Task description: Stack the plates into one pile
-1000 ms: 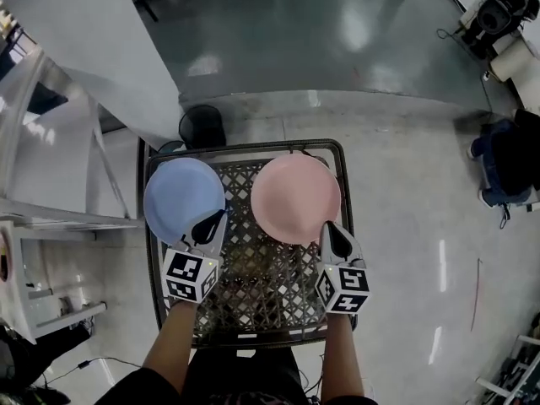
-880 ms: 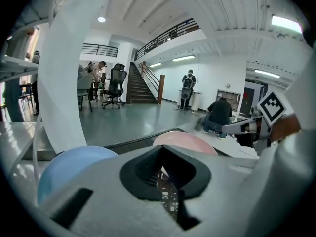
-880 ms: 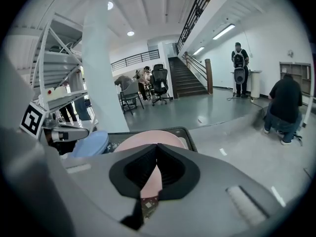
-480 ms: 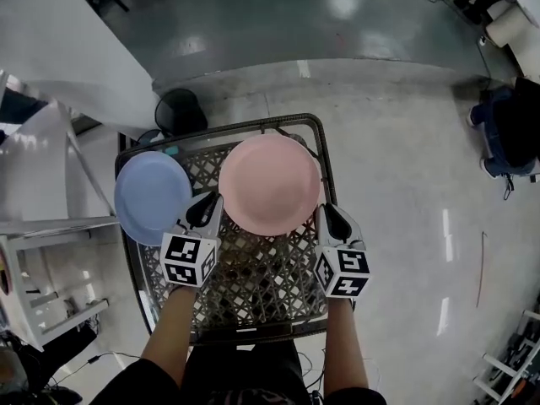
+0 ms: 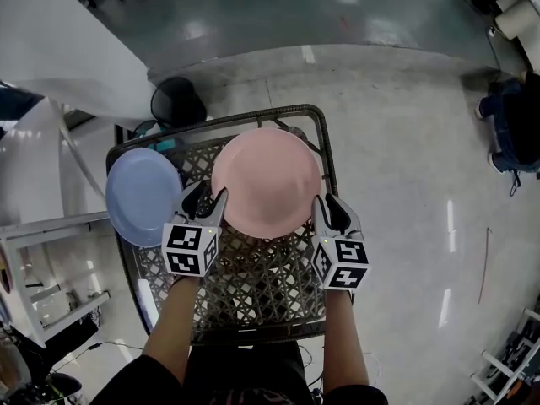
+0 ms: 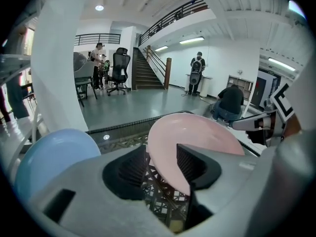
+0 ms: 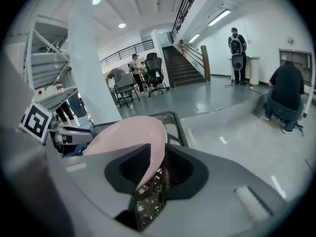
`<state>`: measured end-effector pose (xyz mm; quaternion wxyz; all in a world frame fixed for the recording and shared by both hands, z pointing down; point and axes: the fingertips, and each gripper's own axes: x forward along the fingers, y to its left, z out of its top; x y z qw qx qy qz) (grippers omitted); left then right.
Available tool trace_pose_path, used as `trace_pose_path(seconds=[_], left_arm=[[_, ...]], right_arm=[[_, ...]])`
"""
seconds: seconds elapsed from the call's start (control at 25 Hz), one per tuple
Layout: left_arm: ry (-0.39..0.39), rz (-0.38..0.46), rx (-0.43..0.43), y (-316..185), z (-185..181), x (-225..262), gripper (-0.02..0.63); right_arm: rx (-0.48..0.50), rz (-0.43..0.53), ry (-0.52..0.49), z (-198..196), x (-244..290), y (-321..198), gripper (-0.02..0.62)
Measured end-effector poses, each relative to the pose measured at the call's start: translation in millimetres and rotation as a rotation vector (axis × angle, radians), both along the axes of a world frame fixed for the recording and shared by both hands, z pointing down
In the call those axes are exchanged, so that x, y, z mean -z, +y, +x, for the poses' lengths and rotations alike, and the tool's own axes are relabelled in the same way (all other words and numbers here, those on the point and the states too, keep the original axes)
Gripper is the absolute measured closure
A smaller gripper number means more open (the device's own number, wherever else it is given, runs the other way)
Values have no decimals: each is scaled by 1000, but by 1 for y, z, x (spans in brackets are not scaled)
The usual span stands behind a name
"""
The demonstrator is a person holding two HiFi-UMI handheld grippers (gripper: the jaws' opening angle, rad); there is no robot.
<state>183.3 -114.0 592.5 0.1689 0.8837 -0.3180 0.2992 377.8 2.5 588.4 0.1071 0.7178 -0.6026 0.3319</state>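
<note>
**Both grippers loosening at the pink plate's rim**

Shifted since a second ago: your left gripper [image 5: 207, 194], then beside the near edge of the blue plate [image 5: 139, 194], is now sitting at the near-left rim of the pink plate [image 5: 266, 171]. That plate is also showing larger in the head view than it was. Your right gripper [image 5: 331, 205] is keeping to the plate's near-right rim, as before. Both sets of jaws have just been opening. The left ones are standing wide and the right ones partly apart, each with the pink rim running between the pads, unpinched.

Surroundings: the pink plate is lying over the far middle of the black lattice tabletop [image 5: 253, 277]. The blue plate is sitting apart from it at the left, overhanging the table's left edge. Your left gripper is standing in the gap between the two plates. A black round bin [image 5: 177, 101] is standing on the floor just beyond the far-left corner. A person [image 7: 285, 95] in dark clothes is crouching well off to the right.

Orientation: the pink plate is facing hollow side up, roughly level. It is round, so no long axis is showing. Whether its underside is resting on the lattice, you cannot tell from these views.
</note>
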Motion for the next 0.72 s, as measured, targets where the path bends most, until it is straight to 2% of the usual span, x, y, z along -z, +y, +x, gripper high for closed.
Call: trace_pose_path(seconds=[0.52, 0.72], left_arm=[[-73, -72, 10, 1, 6, -34, 422], [-101, -60, 22, -2, 1, -40, 509]], right_arm=[[31, -50, -18, 6, -28, -17, 494], [38, -72, -13, 4, -38, -21, 501]])
